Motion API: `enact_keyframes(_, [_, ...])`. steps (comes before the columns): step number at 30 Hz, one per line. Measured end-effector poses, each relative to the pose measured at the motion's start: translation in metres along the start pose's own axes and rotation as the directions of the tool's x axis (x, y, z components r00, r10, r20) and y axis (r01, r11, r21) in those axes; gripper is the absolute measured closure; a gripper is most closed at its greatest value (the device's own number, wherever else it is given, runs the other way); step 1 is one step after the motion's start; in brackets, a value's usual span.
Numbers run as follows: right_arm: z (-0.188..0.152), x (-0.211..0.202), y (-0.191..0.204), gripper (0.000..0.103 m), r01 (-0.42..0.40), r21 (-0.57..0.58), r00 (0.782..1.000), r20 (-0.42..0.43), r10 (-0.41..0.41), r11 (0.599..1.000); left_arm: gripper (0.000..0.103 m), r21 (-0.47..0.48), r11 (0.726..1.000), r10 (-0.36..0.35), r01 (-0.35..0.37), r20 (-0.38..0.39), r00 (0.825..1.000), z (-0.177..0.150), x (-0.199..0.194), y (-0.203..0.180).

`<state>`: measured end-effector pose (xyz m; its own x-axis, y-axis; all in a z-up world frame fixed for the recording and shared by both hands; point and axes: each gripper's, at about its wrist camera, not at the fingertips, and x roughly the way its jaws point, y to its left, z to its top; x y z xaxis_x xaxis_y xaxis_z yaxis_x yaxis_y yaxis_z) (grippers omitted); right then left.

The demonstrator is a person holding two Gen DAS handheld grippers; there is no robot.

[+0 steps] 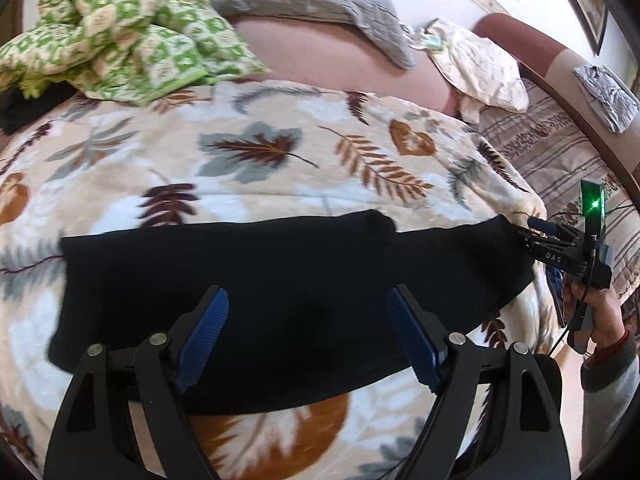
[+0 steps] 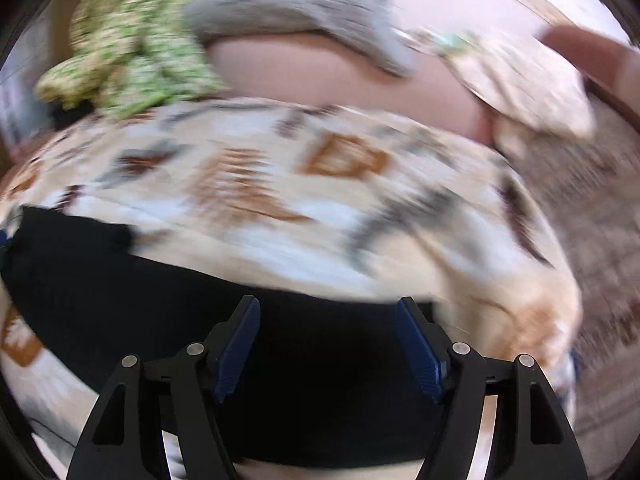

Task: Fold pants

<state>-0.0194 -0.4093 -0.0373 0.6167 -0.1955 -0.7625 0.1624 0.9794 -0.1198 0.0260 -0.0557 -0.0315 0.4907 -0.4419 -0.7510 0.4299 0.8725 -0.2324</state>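
Both sets of tongs, left tongs point(image 1: 308, 334) and right tongs point(image 2: 327, 344), hang released above the black pants point(image 1: 256, 292) lying folded on the leaf-patterned blanket point(image 1: 248, 148) (soft, limp cloth, probably best pinched at edges or corners).

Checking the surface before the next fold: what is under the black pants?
The black pants lie on a leaf-print blanket, which shows all around them. The patch beneath the pants is covered, so anything there cannot be seen.
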Motion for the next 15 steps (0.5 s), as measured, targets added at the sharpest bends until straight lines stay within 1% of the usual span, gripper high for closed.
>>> enact_keyframes(2, [-0.012,0.006,-0.029,0.032,0.026,0.05,0.999,-0.024,-0.025,0.998,0.021,0.006,1.0,-0.005,0.006,-0.015,1.0,0.0,0.009,-0.008])
enact_keyframes(4, [-0.022,0.014,-0.044,0.033,0.038,0.08,0.998,-0.051,-0.034,0.996,0.021,0.006,1.0,-0.005,0.005,-0.032,0.999,0.0,0.019,-0.013])
enact_keyframes(5, [-0.029,0.02,-0.052,0.042,0.035,0.101,0.997,-0.074,-0.027,0.994,0.021,0.005,1.0,-0.001,0.002,-0.036,0.999,0.0,0.021,-0.014])
enact_keyframes(6, [-0.033,0.023,-0.057,0.074,0.02,0.119,0.996,-0.09,-0.009,0.993,0.021,0.005,1.0,0.004,-0.004,-0.039,0.999,0.0,0.024,-0.016])
enact_keyframes(7, [-0.037,0.026,-0.06,0.087,-0.007,0.137,0.995,-0.096,0.021,0.991,0.021,0.004,1.0,0.01,-0.009,-0.039,0.999,-0.001,0.026,-0.017])
enact_keyframes(8, [-0.041,0.025,-0.062,0.097,-0.024,0.152,0.995,-0.087,0.038,0.988,0.021,0.003,1.0,0.014,-0.014,-0.04,0.999,-0.001,0.027,-0.018])
enact_keyframes(12, [-0.043,0.015,-0.063,0.098,-0.044,0.143,0.997,-0.057,0.052,0.989,0.021,-0.005,1.0,0.022,-0.022,-0.043,0.999,-0.001,0.03,-0.02])
enact_keyframes(15, [-0.042,-0.003,-0.065,0.099,-0.053,0.136,0.998,-0.021,0.057,0.989,0.021,-0.002,0.999,0.032,-0.032,-0.037,0.999,-0.001,0.03,-0.02])
